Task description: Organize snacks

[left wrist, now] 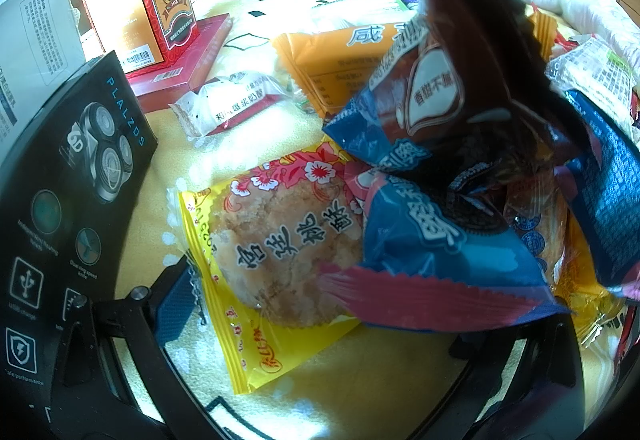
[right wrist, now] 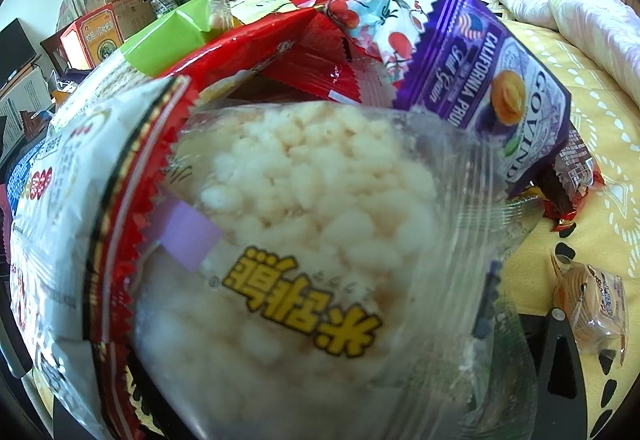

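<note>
A yellow cookie packet (left wrist: 276, 260) is lying between the widely parted left fingers (left wrist: 176, 304); whether the right fingers (right wrist: 556, 324) are gripping cannot be told behind a clear rice-cracker bag (right wrist: 320, 240).

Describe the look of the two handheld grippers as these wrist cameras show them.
Left gripper: black angular fingers, a blue pad on the left finger, round silver screw heads. Right gripper: mostly hidden by snack packets; one black finger with a silver screw shows. No cables, hands or sleeves visible.

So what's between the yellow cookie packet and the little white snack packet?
Just bare yellow bedspread between the yellow cookie packet and white snack packet, in the left wrist view.
</note>
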Action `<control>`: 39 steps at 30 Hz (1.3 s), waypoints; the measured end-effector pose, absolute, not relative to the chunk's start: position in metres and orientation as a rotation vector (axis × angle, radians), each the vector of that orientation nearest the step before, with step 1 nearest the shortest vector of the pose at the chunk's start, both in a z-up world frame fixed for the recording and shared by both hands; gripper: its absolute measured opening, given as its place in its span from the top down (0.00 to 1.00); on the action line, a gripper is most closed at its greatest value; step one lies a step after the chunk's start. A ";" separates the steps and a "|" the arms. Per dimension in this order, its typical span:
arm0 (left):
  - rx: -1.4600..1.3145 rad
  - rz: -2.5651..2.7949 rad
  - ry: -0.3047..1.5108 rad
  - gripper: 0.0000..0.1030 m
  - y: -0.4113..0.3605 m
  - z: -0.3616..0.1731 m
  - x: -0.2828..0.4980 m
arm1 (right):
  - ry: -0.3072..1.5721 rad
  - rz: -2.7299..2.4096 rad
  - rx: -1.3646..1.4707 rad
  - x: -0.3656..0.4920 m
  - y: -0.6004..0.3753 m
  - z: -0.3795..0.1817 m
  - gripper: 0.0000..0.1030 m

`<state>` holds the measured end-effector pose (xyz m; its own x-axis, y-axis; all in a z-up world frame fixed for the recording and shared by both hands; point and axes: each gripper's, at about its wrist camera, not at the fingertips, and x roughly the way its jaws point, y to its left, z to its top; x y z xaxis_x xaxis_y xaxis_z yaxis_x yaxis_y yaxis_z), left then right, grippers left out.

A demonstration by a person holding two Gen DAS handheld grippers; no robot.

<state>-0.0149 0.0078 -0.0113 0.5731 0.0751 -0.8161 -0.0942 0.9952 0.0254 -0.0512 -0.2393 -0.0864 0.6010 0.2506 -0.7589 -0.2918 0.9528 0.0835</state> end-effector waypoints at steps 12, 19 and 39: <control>-0.022 0.099 0.955 0.00 0.008 -0.012 -0.015 | 0.874 0.301 -0.068 -0.054 -0.232 -0.085 0.00; -0.022 0.099 0.955 0.00 0.008 -0.012 -0.015 | 0.875 0.282 -0.106 -0.054 -0.217 -0.083 0.00; -0.023 0.100 0.955 0.00 0.008 -0.012 -0.015 | 0.875 0.273 -0.120 -0.052 -0.213 -0.082 0.00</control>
<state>-0.0150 0.0077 -0.0118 0.5731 0.0753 -0.8160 -0.0952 0.9951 0.0249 -0.0515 -0.2133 -0.0824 0.6091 0.1872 -0.7707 -0.2847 0.9586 0.0078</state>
